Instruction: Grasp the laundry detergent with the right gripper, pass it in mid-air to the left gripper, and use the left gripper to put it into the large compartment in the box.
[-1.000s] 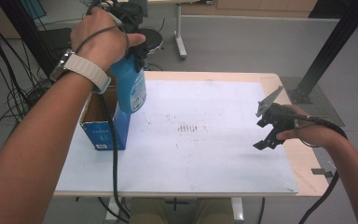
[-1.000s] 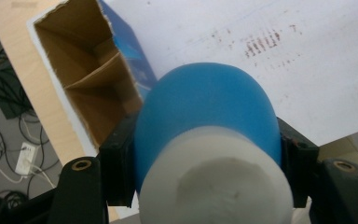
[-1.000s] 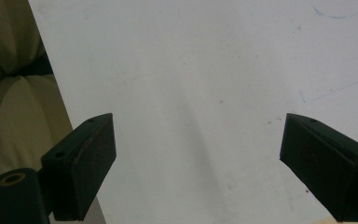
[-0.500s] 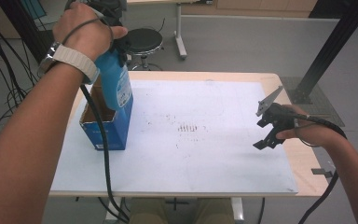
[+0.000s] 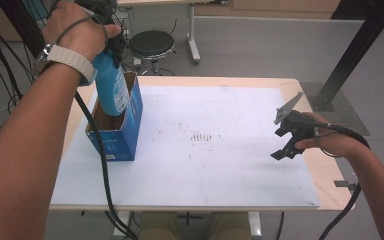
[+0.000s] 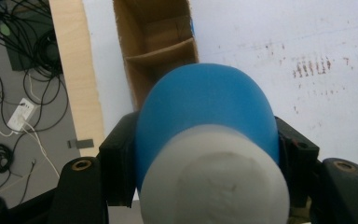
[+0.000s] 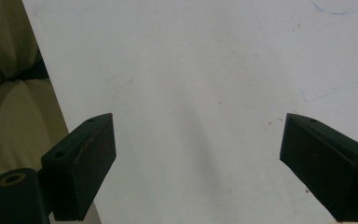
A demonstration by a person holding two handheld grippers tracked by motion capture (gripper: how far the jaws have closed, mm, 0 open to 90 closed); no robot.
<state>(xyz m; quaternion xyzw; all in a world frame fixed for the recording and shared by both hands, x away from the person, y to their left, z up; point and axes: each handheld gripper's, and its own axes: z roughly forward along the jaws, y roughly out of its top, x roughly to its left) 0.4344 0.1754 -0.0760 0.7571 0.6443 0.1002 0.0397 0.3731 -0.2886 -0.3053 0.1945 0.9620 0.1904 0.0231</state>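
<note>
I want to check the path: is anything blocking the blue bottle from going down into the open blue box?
Nothing visible blocks it. The blue bottle, clamped in the left gripper, hangs over the open blue box, whose compartment below looks empty.

No lettering, brand or number can be read anywhere on the table. The blue carton (image 5: 122, 131) at the left carries a small pale mark low on its near face, too blurred to make out. The blue bottle (image 5: 111, 89) above it shows a faint pale patch on its side, equally illegible. On the white table sheet (image 5: 220, 170), rows of reddish-brown marks (image 5: 201, 137) near the middle spell nothing.
</note>
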